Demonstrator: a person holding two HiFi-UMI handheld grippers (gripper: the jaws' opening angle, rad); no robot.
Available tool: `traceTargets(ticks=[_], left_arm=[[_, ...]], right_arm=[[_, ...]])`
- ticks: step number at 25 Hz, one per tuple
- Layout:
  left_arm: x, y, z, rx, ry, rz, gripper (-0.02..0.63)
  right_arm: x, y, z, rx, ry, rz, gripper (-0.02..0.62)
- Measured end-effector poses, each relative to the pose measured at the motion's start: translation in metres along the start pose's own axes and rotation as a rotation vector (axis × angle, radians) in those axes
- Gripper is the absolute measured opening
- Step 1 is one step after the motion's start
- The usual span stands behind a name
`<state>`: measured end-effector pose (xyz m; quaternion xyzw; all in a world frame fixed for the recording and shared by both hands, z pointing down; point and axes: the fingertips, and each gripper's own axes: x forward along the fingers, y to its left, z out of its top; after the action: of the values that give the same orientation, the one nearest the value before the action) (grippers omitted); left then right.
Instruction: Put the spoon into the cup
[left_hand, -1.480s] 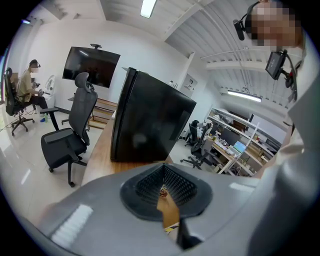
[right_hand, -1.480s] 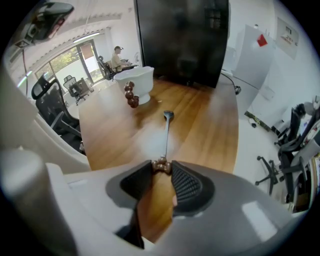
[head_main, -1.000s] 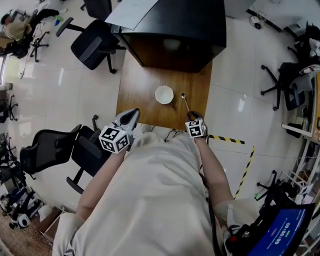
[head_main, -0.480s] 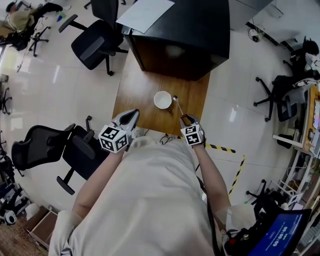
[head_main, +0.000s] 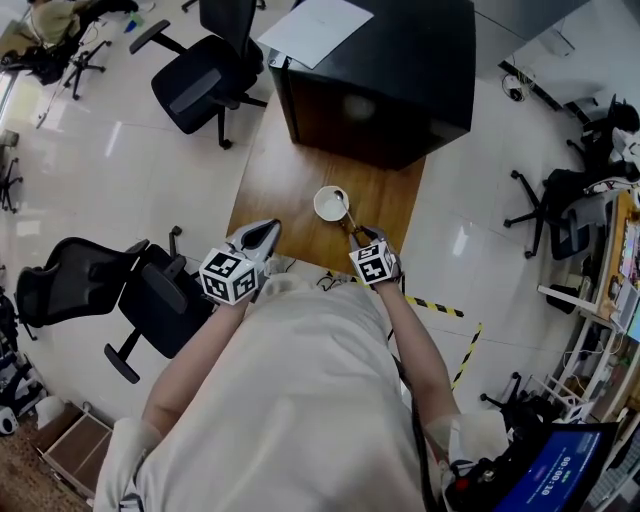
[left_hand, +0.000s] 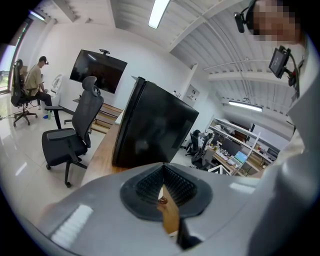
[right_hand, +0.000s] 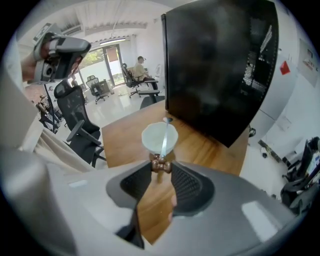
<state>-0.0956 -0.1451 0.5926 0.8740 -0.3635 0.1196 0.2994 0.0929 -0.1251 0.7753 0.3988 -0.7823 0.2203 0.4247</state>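
Note:
A white cup (head_main: 329, 203) stands on the wooden table (head_main: 281, 170), near its front edge. My right gripper (head_main: 357, 236) is shut on the handle end of a thin metal spoon (head_main: 347, 212). In the right gripper view the spoon (right_hand: 164, 138) slants up and away from the gripper (right_hand: 161, 168), crossing over the cup (right_hand: 152, 140), with its bowl at the far rim. The spoon is clear of the table. My left gripper (head_main: 263, 234) hovers at the table's front left corner. In its own view the left gripper (left_hand: 163, 170) has its tips together and holds nothing.
A large black cabinet (head_main: 385, 80) fills the far end of the table, with a sheet of paper (head_main: 316, 20) on top. Black office chairs (head_main: 213, 68) (head_main: 150, 300) stand on the tiled floor to the left. Yellow-black tape (head_main: 440, 306) runs along the floor on the right.
The right gripper has lifted the spoon off the table and carried it left, so it now hangs over the cup. The left gripper has stayed put.

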Motion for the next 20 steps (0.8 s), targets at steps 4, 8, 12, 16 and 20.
traceTargets(ticks=[4,8,12,16,20], left_arm=[[-0.003,0.003,-0.001,-0.008,-0.01,0.007,0.0],[-0.005,0.005,-0.002,-0.015,-0.016,0.017,0.0],[-0.005,0.009,-0.002,-0.024,-0.018,0.023,0.0],[-0.006,0.011,-0.002,-0.028,-0.023,0.026,0.0],[-0.007,0.015,-0.002,-0.034,-0.028,0.03,0.0]], right_arm=[[0.007,0.001,0.001,-0.02,0.017,0.007,0.126],[0.009,0.002,0.001,-0.034,0.033,0.015,0.126],[0.013,0.004,0.002,-0.046,0.049,0.026,0.126],[0.016,0.007,0.004,-0.049,0.06,0.04,0.126],[0.021,0.008,0.01,-0.067,0.07,0.047,0.126]])
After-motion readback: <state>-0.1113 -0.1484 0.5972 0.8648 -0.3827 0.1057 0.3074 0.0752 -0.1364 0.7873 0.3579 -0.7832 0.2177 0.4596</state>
